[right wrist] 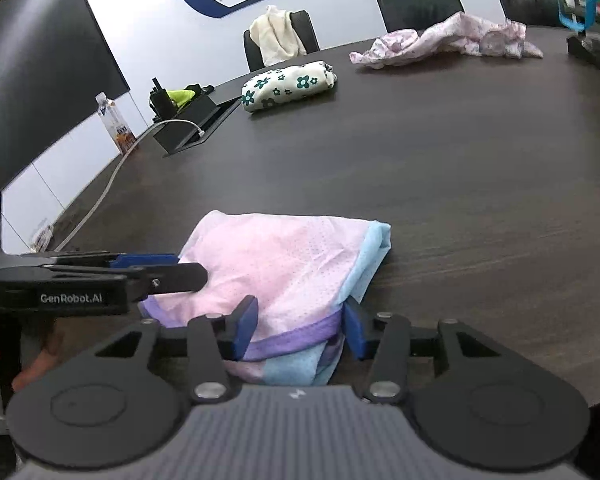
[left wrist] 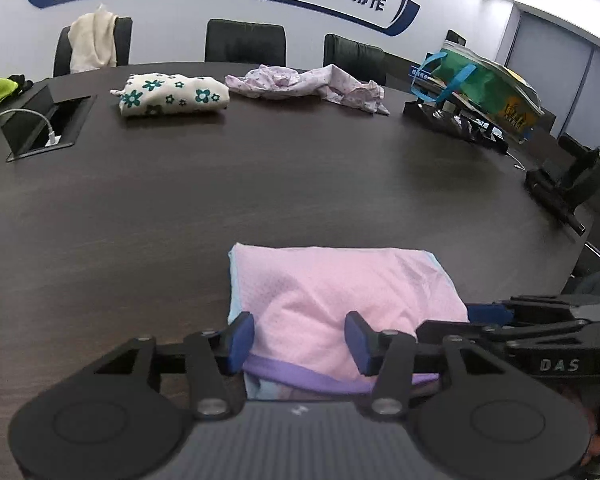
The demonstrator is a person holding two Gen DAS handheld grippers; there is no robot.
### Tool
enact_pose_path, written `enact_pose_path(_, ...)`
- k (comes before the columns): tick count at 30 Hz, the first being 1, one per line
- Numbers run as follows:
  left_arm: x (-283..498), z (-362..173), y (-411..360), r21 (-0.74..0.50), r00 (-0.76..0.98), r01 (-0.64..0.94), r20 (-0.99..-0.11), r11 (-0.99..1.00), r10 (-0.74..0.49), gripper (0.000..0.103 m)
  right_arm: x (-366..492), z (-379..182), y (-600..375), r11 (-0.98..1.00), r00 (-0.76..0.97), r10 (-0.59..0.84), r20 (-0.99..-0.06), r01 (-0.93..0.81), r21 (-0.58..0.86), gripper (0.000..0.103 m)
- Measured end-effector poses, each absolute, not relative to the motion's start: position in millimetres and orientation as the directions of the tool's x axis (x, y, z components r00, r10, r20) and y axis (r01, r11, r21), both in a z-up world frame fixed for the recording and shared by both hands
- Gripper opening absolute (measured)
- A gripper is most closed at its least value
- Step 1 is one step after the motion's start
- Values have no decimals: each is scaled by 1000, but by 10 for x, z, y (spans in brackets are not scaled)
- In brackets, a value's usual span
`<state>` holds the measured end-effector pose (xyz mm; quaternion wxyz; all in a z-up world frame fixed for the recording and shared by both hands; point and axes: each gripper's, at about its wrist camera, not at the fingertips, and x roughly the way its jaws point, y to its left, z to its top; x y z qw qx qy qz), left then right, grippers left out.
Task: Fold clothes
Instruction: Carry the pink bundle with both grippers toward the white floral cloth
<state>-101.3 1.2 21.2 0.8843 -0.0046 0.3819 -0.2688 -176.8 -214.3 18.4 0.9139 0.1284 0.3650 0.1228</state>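
A folded pink mesh garment with light blue and purple trim lies at the near edge of the dark wooden table. My left gripper is open, its blue pads straddling the garment's near purple hem. The right gripper reaches in from the right at the garment's edge. In the right wrist view, my right gripper is open around the near corner of the same garment. The left gripper lies flat against the garment's left side.
A folded cream cloth with green flowers and a crumpled lilac garment lie at the far side. A cable box opens at far left. A green bag on a black rack and a black device sit right.
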Motion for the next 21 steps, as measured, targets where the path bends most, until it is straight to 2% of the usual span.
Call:
enact_pose_path(2,-1011,189,22,-230,563,461,-671,857,-482,39,-1767,188,-2088,947,707,298,-641,-137,289,44)
enact_pose_path(4,-1000,162,40,-247,563,449,-669,859,-486,26,-1747,190,-2068,952,706,288,-647,-137,274,41)
enact_pose_path(7,-1031,143,43,-248,568,450,-662,858,-489,19,-1717,186,-2072,953,706,283,-649,-132,273,40)
enact_pose_path(9,-1075,133,27,-243,575,453,-656,858,-489,16,-1705,189,-2057,958,707,272,-653,-133,254,38)
enact_pose_path(11,-1108,132,22,-247,586,446,-646,860,-489,14,-1685,196,-2041,960,714,269,-646,-148,236,16)
enact_pose_path(14,-1129,156,22,-251,603,436,-631,864,-488,10,-1654,208,-2016,963,725,265,-636,-170,208,10)
enact_pose_path(21,-1047,450,59,-244,673,426,-559,871,-485,9,-1506,398,-2029,960,768,280,-575,-213,182,8)
